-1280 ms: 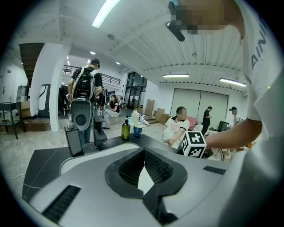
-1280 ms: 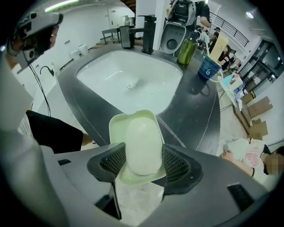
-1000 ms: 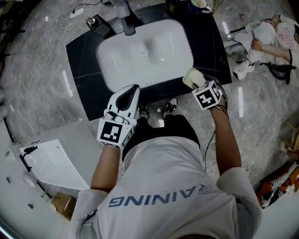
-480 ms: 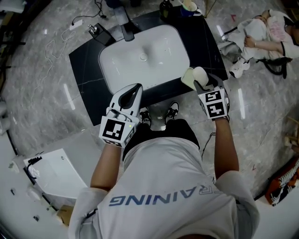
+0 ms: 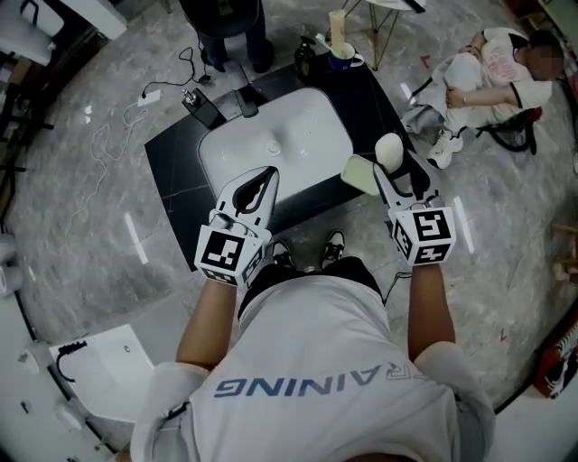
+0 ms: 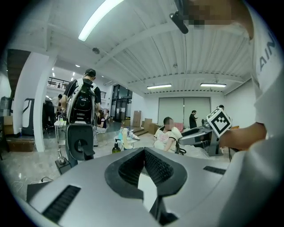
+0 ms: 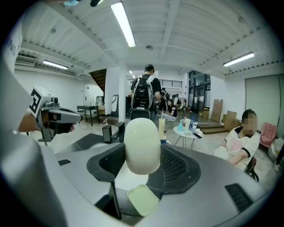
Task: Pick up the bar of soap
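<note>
The bar of soap (image 5: 388, 151) is a white oval, held upright between the jaws of my right gripper (image 5: 395, 164), which is shut on it. It hangs in the air over the right end of the black counter (image 5: 176, 171). In the right gripper view the bar of soap (image 7: 142, 142) fills the gap between the pads, and a pale green soap dish (image 7: 143, 199) lies below it. That soap dish (image 5: 358, 173) rests at the counter's front right. My left gripper (image 5: 262, 178) hovers over the basin's front edge, shut and holding nothing (image 6: 144, 153).
A white basin (image 5: 271, 149) with a faucet (image 5: 246, 99) is set in the counter. A dark bottle (image 5: 305, 59) and a cup (image 5: 343, 54) stand at the far right corner. A person (image 5: 488, 72) sits on the floor at right; another stands behind the counter (image 5: 226, 23).
My right gripper has lifted the soap up off the green dish and away from the counter. The left gripper has stayed near the basin's front edge.
</note>
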The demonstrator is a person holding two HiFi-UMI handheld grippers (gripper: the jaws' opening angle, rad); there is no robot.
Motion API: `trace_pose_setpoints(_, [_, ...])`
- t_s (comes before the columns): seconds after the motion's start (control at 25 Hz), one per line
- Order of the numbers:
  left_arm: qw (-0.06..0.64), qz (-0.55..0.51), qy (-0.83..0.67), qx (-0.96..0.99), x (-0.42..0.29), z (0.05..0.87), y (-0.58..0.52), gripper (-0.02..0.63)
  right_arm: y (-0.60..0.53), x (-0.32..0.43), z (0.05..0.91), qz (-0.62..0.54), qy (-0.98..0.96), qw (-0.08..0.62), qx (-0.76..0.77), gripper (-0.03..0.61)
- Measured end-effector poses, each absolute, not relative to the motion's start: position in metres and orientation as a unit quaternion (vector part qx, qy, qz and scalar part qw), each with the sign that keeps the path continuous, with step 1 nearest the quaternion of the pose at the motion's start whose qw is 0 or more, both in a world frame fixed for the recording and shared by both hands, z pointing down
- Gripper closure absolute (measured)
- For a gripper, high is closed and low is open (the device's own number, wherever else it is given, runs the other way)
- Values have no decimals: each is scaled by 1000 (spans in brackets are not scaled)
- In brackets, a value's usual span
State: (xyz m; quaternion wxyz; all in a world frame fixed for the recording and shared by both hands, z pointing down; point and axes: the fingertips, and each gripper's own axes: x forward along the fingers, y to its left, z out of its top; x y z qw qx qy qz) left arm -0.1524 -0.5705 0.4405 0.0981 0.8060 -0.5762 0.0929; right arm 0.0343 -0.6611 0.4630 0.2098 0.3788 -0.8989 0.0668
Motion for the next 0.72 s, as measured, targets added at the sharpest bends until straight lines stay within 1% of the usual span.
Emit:
trace_pose_setpoints(0.2, [72, 74, -568, 816, -154, 414, -573, 606, -641, 34, 414, 53, -911, 148, 382, 325])
trace_pose_setpoints(0.36, [55, 67, -565, 821, -156, 397, -575, 606, -629, 38, 385, 31, -912, 112, 393, 325])
trace_pose_setpoints(0.56, [43, 60, -562, 824, -160, 384, -579, 606, -630, 39, 371, 23, -908, 93, 408, 324])
trace_pose_setpoints(0.72, [38, 60, -559, 826, -159, 383, -581, 606, -634, 40, 374, 23, -906, 96, 411, 324])
